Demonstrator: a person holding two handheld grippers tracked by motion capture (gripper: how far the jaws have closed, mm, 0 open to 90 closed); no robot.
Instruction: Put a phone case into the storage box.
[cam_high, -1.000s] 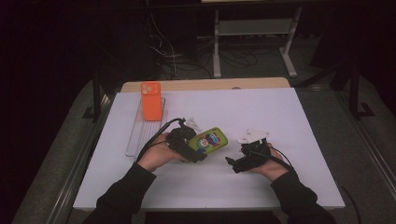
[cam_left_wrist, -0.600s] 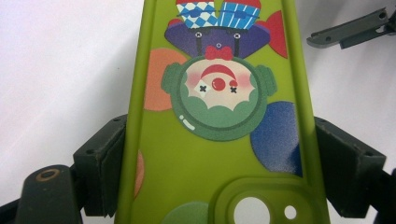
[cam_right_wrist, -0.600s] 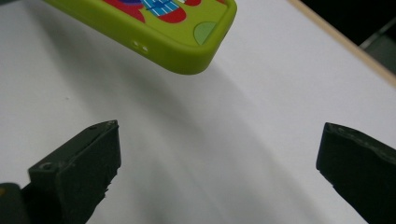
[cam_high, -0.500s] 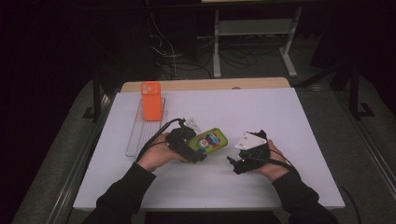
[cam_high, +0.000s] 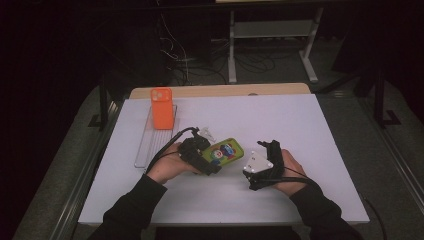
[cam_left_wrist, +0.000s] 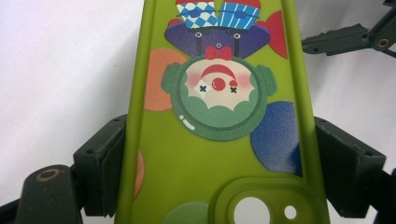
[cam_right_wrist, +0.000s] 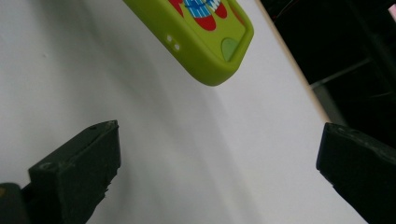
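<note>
Green phone case (cam_high: 224, 152) sits clamped across its width in the left tongs (cam_high: 207, 162), the pads (cam_left_wrist: 100, 161) pressing on both long edges, clown print facing up, near the middle of the white surface (cam_high: 300, 120). It looks lifted a little off the surface, judging by the right gripper view. The right tongs (cam_high: 260, 167) hang just beside the case's far end, spread wide with nothing between them. Well behind, an orange phone case (cam_high: 162, 108) stands upright on a clear rack (cam_high: 146, 145).
</note>
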